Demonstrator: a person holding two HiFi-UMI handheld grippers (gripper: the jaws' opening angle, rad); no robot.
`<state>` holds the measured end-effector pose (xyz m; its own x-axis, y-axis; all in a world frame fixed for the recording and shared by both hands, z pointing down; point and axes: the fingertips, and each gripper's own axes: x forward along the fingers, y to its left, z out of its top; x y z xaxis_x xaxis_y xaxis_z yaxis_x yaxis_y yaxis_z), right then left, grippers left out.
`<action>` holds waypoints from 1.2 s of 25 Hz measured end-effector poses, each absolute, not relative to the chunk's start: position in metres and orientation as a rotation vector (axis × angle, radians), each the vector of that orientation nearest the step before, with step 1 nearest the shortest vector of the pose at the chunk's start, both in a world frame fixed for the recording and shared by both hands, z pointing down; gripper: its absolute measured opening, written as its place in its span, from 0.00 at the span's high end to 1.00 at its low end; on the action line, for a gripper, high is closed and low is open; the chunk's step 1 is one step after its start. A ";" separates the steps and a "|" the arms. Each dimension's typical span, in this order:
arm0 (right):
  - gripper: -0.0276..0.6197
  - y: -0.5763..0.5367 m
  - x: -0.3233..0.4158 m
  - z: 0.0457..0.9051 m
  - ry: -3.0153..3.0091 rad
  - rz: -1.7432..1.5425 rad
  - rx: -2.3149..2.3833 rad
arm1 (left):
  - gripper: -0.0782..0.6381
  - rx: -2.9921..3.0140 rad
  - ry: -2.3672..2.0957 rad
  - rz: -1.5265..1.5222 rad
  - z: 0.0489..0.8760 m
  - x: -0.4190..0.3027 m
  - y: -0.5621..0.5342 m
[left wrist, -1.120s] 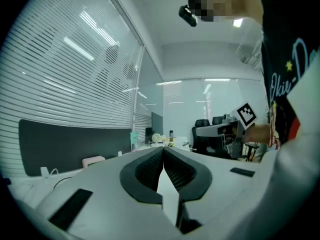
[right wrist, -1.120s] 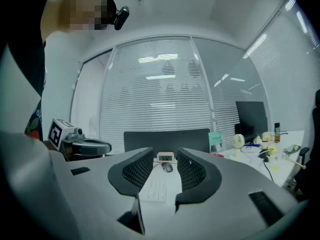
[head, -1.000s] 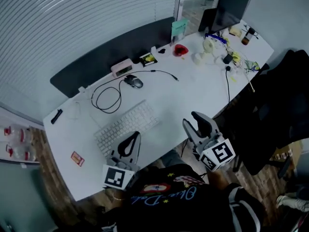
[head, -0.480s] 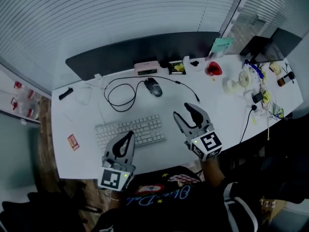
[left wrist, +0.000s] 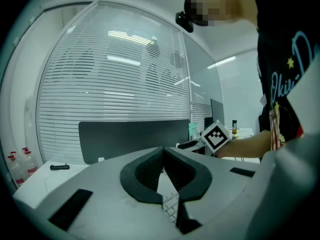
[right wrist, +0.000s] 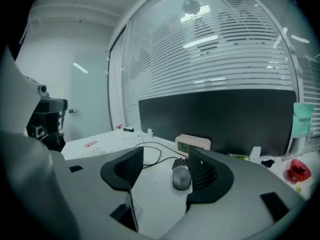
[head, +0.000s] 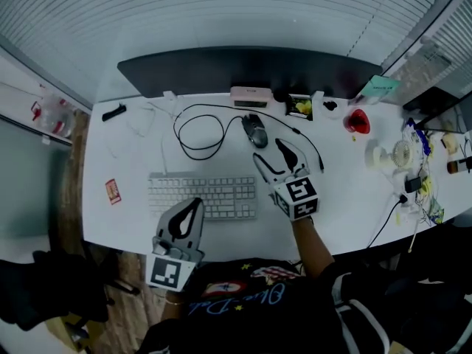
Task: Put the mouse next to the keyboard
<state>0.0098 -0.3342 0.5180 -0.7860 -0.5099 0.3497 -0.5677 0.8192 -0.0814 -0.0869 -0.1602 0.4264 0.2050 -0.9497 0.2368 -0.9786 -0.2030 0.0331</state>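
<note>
While its jaws, just opened wider, stand spread around nothing, the right gripper (head: 270, 152) hovers just below-right of the mouse (head: 255, 130), which sits above the keyboard's (head: 202, 197) right end. Best to centre the mouse between the jaws, go low, and mind the looped cable (head: 178, 133). The left gripper (head: 193, 203) hangs pressed together, empty, at the keyboard's lower edge.

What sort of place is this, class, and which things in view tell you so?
Most likely an office: a white desk carries a keyboard and a wired mouse, a dark partition panel stands along its far edge, and slatted blinds hang behind it.
</note>
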 end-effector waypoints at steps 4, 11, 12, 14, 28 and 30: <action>0.56 -0.359 -0.004 0.554 -2.619 0.267 0.808 | 0.89 2.237 -1.902 0.271 0.430 -0.095 -0.158; 0.53 -0.390 -0.021 0.609 -2.500 0.256 0.777 | 0.89 2.153 -1.954 0.331 0.438 -0.108 -0.151; 0.53 -0.394 -0.022 0.616 -2.486 0.257 0.780 | 0.89 2.141 -1.960 0.336 0.438 -0.110 -0.150; 0.53 -0.401 -0.021 0.630 -2.454 0.258 0.791 | 0.89 2.119 -1.975 0.348 0.439 -0.114 -0.149; 0.52 -0.402 -0.031 0.656 -2.353 0.186 0.743 | 0.89 2.057 -1.972 0.380 0.449 -0.118 -0.152; 0.52 -0.403 -0.030 0.656 -2.356 0.181 0.749 | 0.89 2.060 -1.974 0.379 0.449 -0.118 -0.152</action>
<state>-0.0296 -0.4035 0.6560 -0.6250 -0.4690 0.6240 -0.5587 0.8271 0.0621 -0.1177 -0.1520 0.4487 0.0412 -0.9306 0.3637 -0.9991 -0.0409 0.0086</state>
